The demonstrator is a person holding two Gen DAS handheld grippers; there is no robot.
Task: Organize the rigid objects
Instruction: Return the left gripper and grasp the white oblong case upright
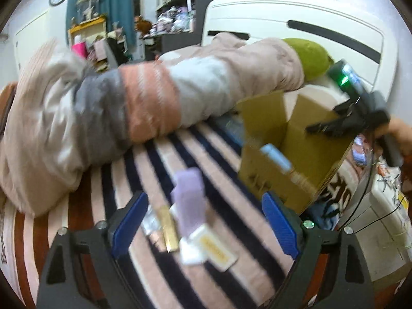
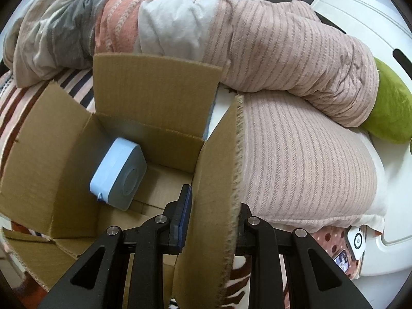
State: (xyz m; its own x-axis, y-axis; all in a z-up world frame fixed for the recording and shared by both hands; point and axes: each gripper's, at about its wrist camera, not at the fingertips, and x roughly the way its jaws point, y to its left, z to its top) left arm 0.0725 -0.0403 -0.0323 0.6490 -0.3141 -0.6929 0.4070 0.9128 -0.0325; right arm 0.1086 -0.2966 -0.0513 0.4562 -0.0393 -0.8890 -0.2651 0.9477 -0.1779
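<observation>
An open cardboard box (image 1: 291, 152) stands on the striped bed. A pale blue case (image 2: 119, 170) lies inside it against the left wall. My right gripper (image 2: 213, 219) straddles the box's right flap (image 2: 219, 180), one finger inside and one outside; it also shows in the left wrist view (image 1: 332, 126). My left gripper (image 1: 203, 221) is open above several small items on the bed: a purple box (image 1: 189, 200), a gold bar (image 1: 170, 229) and a white and yellow packet (image 1: 206, 251). They lie between its blue pads (image 1: 128, 221).
A rolled pink, grey and white blanket (image 1: 128, 103) lies across the bed behind the box. A green cushion (image 1: 311, 56) and a white headboard (image 1: 296, 20) are at the far right. Cluttered shelves (image 1: 175, 7) stand behind.
</observation>
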